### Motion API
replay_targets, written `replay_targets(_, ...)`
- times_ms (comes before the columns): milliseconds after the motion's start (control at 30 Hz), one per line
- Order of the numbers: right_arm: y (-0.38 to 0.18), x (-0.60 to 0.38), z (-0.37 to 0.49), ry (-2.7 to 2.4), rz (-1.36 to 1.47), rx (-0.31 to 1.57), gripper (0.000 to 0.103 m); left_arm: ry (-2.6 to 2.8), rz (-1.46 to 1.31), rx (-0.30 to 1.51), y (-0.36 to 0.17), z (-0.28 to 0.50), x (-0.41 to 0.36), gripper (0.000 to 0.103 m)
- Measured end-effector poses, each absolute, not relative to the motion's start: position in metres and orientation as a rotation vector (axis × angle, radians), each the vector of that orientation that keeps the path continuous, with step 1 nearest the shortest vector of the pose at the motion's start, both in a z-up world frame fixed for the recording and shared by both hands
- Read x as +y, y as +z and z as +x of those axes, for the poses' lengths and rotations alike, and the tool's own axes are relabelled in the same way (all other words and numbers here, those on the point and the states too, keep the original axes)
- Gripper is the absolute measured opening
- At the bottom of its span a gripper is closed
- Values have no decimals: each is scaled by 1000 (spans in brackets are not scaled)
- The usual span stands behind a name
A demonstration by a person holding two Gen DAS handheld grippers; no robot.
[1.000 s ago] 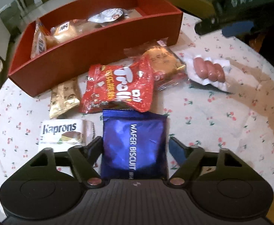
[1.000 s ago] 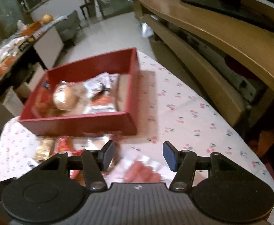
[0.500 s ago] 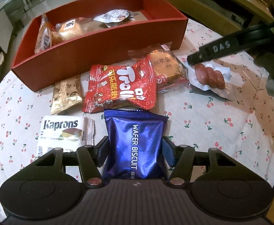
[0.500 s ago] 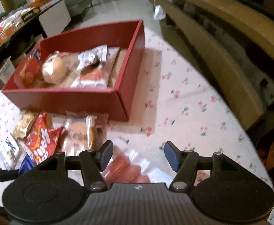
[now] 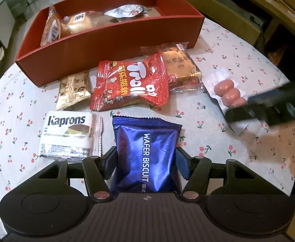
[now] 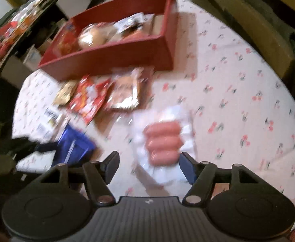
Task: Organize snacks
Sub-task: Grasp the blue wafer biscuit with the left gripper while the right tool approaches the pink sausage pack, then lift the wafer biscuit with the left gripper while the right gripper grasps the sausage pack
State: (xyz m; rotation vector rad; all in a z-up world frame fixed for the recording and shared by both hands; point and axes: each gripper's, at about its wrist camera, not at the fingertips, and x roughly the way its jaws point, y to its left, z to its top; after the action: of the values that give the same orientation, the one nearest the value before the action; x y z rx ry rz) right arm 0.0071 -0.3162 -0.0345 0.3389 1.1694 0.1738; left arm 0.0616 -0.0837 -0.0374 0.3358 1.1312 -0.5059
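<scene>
While several snacks are already lying inside the long red cardboard box (image 5: 115, 40) at the far side of the cherry-print tablecloth (image 5: 238, 60), six packets are still waiting on the cloth in front of it, so the sorting looks roughly part done.

Nearest the left-hand camera, the left gripper (image 5: 145, 161) is closing its two black fingers against the sides of a shiny blue foil packet marked "WAFER BISCUIT" (image 5: 147, 151); the packet is sitting between them and appears clamped, though it is still resting on the cloth. Just to its left a white wrapper printed "Kaprons" (image 5: 68, 133) is lying flat. Beyond these, a red crinkly bag with white "Trolli" lettering (image 5: 131, 84) is overlapping a clear-wrapped brown pastry (image 5: 179, 68), and a small gold patterned sachet (image 5: 73, 90) is sitting close to the box's near wall.

Over on the right, the right gripper (image 6: 148, 164) is holding its fingers wide apart around a clear vacuum pack of three pink sausages (image 6: 163, 141), which is lying between the fingertips. This view is blurred, so whether the right finger is touching the pack cannot be told.

Inside the box, a round bun in clear wrap (image 6: 96, 35) and a few silver-topped packets (image 5: 125, 12) are filling the left and middle, leaving bare floor at the right end.
</scene>
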Motion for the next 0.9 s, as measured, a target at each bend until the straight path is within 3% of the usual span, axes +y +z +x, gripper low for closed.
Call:
replay_targets(400,-42,-298,38,100,122,1128,72,-491,319,1133,-40,68,-89,70)
replay_targets(600,-49,-293,36,88,59,1142,79,-498,330,1130,-43,68,-94,76)
replay_targets(700,-49,-290,33,79,39,1137,71,-501,336,1127,-44,68,-96,78)
replay_targets(900,-44,-283,23,91,13,1106,70,-485,322,1118,-41,67,-94,66)
